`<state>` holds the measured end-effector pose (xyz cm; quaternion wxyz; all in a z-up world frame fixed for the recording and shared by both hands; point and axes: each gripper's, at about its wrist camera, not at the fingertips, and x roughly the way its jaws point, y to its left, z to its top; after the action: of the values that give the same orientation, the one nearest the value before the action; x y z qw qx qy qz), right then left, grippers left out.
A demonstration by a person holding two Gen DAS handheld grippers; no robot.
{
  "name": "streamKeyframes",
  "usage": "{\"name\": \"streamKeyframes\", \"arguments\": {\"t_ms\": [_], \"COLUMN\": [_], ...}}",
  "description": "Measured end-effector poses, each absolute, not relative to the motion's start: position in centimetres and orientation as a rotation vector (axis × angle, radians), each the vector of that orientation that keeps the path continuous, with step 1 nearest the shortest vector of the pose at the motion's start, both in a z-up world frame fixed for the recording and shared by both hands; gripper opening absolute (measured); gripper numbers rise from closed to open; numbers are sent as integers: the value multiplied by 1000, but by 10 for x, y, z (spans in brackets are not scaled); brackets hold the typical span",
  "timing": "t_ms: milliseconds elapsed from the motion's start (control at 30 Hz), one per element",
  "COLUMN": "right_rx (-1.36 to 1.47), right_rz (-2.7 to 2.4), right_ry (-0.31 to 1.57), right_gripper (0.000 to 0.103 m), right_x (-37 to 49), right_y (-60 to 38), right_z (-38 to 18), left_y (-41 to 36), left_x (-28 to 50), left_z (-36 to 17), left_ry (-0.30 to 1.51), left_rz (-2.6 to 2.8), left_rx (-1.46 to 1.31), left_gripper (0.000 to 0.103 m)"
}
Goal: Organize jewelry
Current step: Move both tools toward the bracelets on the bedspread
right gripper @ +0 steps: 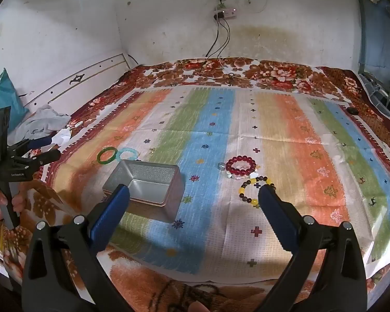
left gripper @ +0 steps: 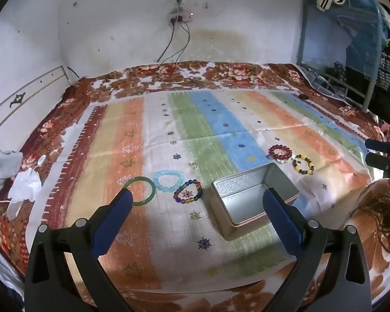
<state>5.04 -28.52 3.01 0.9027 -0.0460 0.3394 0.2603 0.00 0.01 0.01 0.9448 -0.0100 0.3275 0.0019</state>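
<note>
The open metal tin (left gripper: 254,197) stands mid-cloth, bracelets lying well apart on both sides. Striped cloth (left gripper: 169,247) nearest both grippers lies bare, giving unobstructed passage.

A: What carried the things?
B: A bed (left gripper: 221,75) with a floral blanket, and on it lay a striped cloth (left gripper: 169,135).
A: What lay on the cloth?
B: At lower centre of the left view, an open metal tin (left gripper: 236,189). Left of it were a green bangle (left gripper: 143,191), a light blue bracelet (left gripper: 168,181) and a multicolour bracelet (left gripper: 187,192). Right of it were a red bracelet (left gripper: 280,153) and a yellow-and-dark bracelet (left gripper: 303,165).
</note>
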Motion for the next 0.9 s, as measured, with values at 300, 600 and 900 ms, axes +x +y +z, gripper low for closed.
{"name": "streamKeyframes", "arguments": {"t_ms": [300,600,900], "right_rx": [-93,-93,-89], "right_rz": [541,542,543], "right_ry": [705,706,712], "right_gripper": [98,98,98], "right_x": [50,50,53], "right_y": [-285,-285,-284], "right_z": [30,30,29], "left_y": [1,0,0], "left_x": [-3,0,0], "left_z": [1,0,0], "left_ry": [663,673,676], "left_rz": [11,4,5], "left_rx": [-31,-25,-23], "left_gripper": [98,98,98]}}
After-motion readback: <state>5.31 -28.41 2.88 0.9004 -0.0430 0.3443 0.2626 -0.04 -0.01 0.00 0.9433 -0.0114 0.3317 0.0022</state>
